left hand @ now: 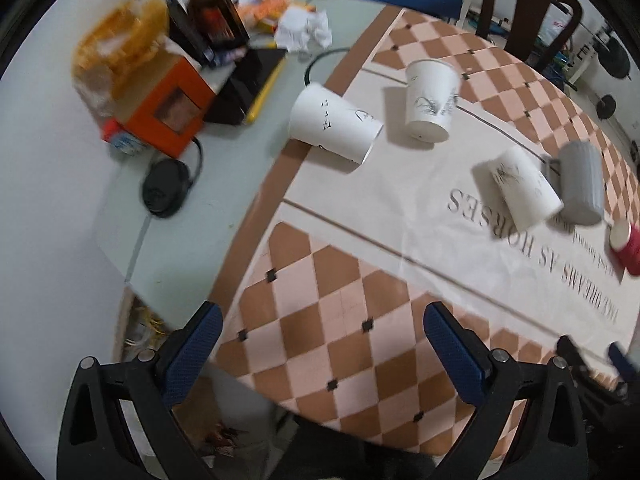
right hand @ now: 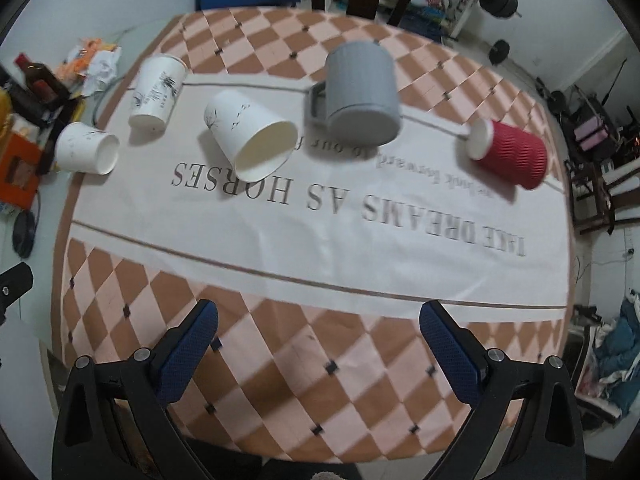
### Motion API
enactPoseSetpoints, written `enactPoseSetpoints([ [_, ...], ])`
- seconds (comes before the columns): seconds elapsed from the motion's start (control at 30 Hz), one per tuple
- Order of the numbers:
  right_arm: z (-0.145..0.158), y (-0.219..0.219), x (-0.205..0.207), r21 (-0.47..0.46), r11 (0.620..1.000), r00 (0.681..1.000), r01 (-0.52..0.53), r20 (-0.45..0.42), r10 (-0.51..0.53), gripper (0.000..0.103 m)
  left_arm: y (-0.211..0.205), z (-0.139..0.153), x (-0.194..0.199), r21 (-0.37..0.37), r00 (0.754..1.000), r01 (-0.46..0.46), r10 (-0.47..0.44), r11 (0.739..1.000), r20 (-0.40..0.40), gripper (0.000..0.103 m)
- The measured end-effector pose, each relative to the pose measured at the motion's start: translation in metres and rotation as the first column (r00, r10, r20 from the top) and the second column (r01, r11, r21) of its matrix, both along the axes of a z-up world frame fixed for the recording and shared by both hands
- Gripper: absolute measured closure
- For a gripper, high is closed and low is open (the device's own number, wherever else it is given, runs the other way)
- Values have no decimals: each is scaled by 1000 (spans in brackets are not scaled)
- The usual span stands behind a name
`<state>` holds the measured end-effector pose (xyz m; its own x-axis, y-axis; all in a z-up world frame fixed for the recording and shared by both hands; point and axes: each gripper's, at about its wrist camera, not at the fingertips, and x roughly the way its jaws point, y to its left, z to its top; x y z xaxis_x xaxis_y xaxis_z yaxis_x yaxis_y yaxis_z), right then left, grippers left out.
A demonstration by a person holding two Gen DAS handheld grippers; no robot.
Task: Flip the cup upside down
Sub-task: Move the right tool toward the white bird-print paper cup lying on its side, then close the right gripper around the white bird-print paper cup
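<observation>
Several cups are on the checkered tablecloth [right hand: 320, 248]. A white paper cup [right hand: 252, 140] lies on its side, mouth toward me; it also shows in the left wrist view [left hand: 522, 188]. Another white cup [right hand: 88, 154] lies on its side at the left [left hand: 334, 122]. A third white cup [right hand: 156, 92] stands upside down [left hand: 430, 100]. A grey mug [right hand: 362, 92] stands upside down [left hand: 580, 184]. A red ribbed cup [right hand: 510, 154] lies on its side [left hand: 628, 246]. My left gripper [left hand: 320, 344] and right gripper [right hand: 318, 340] are open and empty, above the near table edge.
At the left of the table are an orange box [left hand: 168, 108], a dark bottle [left hand: 214, 12], crumpled paper [left hand: 306, 28], a black notebook [left hand: 248, 84] and a black round device with a cable [left hand: 166, 188]. Dark chairs [left hand: 528, 8] stand behind the table.
</observation>
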<state>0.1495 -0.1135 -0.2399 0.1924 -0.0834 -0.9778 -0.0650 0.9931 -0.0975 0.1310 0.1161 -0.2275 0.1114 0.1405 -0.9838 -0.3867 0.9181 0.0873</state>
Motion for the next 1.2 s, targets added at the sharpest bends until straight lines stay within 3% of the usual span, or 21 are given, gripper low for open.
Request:
enactPoseSetpoints([
  [0.13,-22,20,34,29,997,996,68,-55,-67,12,32,-21,30,-155,997,-81,79,985,-24,1],
  [0.2,-34,26,46,52,993,992,103,-83,-98,15,45,-29,42,-229,992,-127,124,965,-28,8],
  [0.3,-52,41,67,51,989,985,138,-113,-132,16,65,-43,63,-344,977,-209,208,915,-40,17],
  [0.37,-63,45,76,51,985,979,166,-131,-158,18,76,-50,74,-388,966,-253,255,886,-46,17],
  [0.47,-76,51,86,44,974,966,220,-151,-212,18,90,-59,94,-427,949,-302,312,853,-48,18],
  [0.73,-100,73,130,21,947,934,321,-174,-313,18,106,-90,132,-445,931,-359,352,821,-101,21],
  [0.83,-110,82,147,16,944,927,330,-192,-321,24,110,-98,141,-418,933,-354,346,837,-98,29],
  [0.9,-119,81,157,11,941,923,338,-200,-329,25,109,-103,147,-401,941,-333,325,853,-91,41],
  [1.07,-133,75,173,5,936,915,352,-212,-343,25,97,-97,157,-336,981,-189,191,923,-27,43],
  [1.2,-137,73,173,17,934,914,357,-211,-346,25,81,-87,155,-270,998,-56,61,961,8,46],
])
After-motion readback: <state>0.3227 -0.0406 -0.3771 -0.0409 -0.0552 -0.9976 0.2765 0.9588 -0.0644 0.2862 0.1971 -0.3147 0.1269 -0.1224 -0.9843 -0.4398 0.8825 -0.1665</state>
